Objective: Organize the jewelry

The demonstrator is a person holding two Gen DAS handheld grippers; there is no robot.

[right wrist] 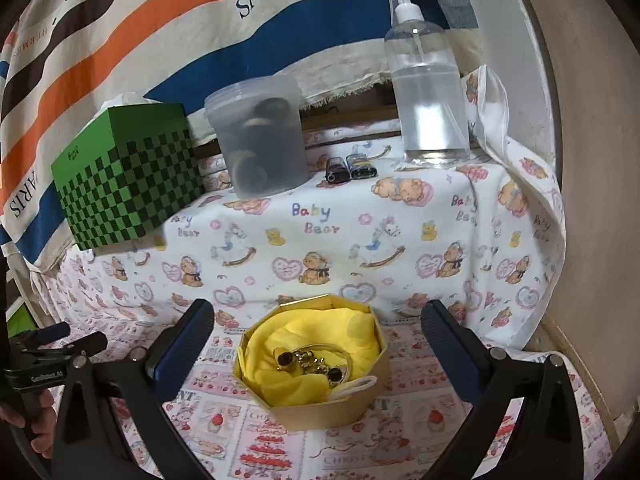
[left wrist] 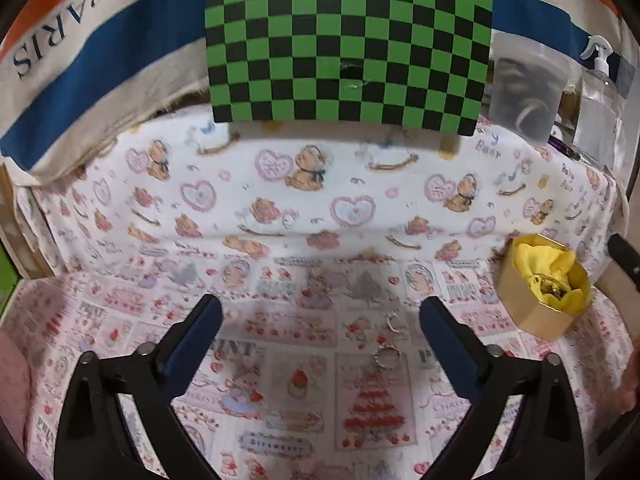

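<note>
Two grippers work over a printed cloth (left wrist: 280, 360), and the gold octagonal box (right wrist: 316, 400) serves as the reference point. The left gripper (left wrist: 320, 312) holds its jaws wide apart with nothing between the pads; it hangs over the cloth to the left of the box. The right gripper (right wrist: 318, 320) also stands with its jaws spread wide, one finger on each side of the box, and the pads are clear of the box walls. The box sits open on the cloth, lined with yellow fabric (right wrist: 308, 340). Gold jewelry (right wrist: 312, 362) with dark stones lies in the middle of that lining, and a pale bangle (right wrist: 356, 386) rests against the inner wall nearest the camera. Two small silver rings (left wrist: 390, 340) lie loose on the cloth, to the left of the box and apart from it, one just behind the other. Behind the box, on a raised ledge, stand a green checkered box (right wrist: 128, 184), a translucent tub (right wrist: 264, 140) with dark contents, two small dark items (right wrist: 350, 168) and a clear pump bottle (right wrist: 428, 92). A striped cloth (right wrist: 160, 40) hangs behind them.
</note>
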